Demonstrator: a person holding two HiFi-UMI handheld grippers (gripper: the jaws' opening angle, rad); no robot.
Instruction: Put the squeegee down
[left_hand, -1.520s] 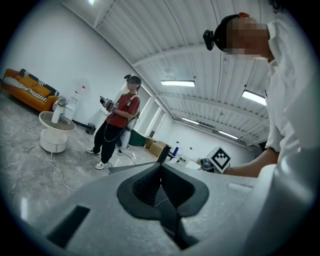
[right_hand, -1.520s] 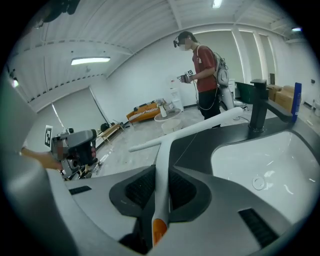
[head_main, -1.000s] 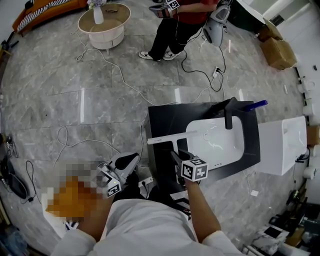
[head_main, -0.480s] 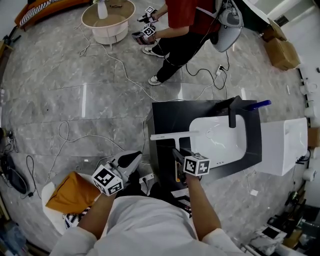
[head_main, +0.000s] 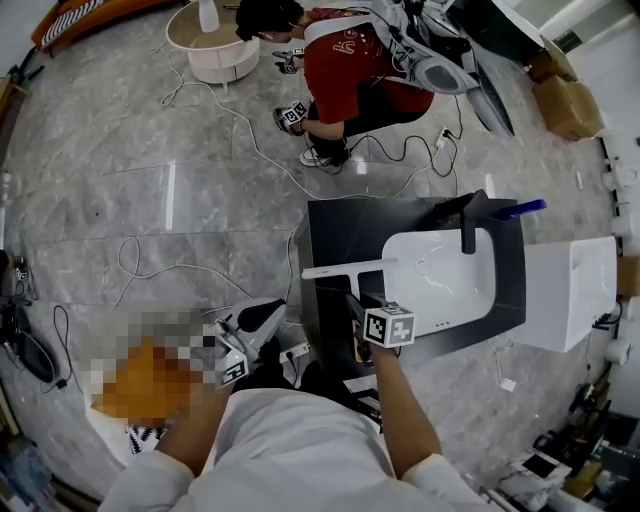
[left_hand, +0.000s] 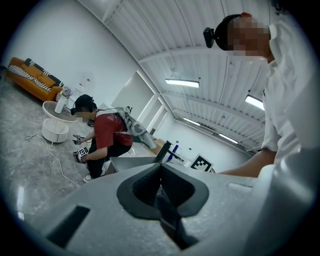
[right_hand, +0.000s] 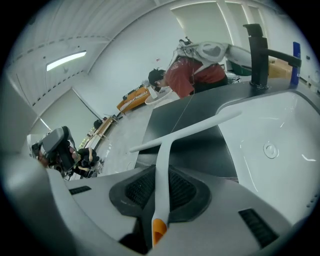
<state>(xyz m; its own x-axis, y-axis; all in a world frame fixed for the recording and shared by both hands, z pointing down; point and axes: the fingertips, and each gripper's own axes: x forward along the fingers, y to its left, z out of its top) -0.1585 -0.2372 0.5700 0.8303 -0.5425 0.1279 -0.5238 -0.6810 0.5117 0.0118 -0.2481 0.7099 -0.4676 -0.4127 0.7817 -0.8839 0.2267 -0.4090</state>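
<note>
The squeegee (head_main: 345, 268) is a slim, smooth white T: a long straight blade across a thin flattened handle that ends in an orange tip. It is held low over the dark matte worktop (head_main: 335, 235), the blade crossways, one end near the worktop's left edge and the other at the rim of the glossy white sink (head_main: 450, 285). Whether the blade touches the surface I cannot tell.

The right hand-held gripper (head_main: 354, 304) pinches the handle between its ribbed black pads, jaws only as far apart as the handle is thick, pointing steeply down. The left hand-held gripper (head_main: 268, 314) hangs beside the worktop with its jaws pressed together and nothing between them.

A square black tap (head_main: 468, 225) stands at the sink's far edge. The floor (head_main: 150, 200) is polished grey marble.
</note>
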